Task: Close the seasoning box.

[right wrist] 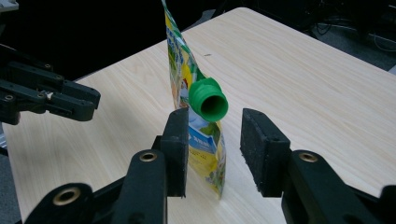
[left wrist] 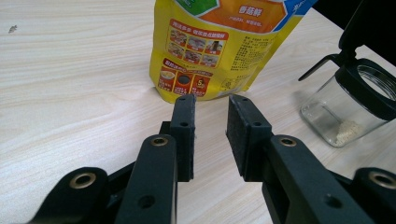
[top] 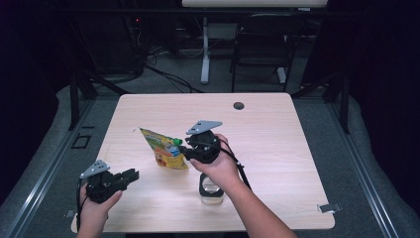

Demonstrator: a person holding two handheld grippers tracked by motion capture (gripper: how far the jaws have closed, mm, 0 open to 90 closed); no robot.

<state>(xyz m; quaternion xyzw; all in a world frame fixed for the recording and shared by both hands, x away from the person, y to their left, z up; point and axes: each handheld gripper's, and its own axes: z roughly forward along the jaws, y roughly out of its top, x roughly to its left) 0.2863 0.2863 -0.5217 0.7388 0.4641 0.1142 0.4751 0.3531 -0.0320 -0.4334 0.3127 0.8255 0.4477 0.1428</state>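
Pale wood table (top: 277,148) under me, dark room behind. On it the pouch (top: 163,148) stands upright with its green spout (right wrist: 208,99) uncapped and facing my right claw (right wrist: 215,151), whose jaws gape either side of the pouch's edge without pressing it. My left claw (left wrist: 211,135) waits well to the left, jaws parted around nothing. Just behind my right hand (top: 220,166) sits the jar (left wrist: 348,105), lid flipped open, a little powder at the bottom. I judge I'm between grips here; next I need a firm pinch on the pouch, below the spout, to tip it toward the jar
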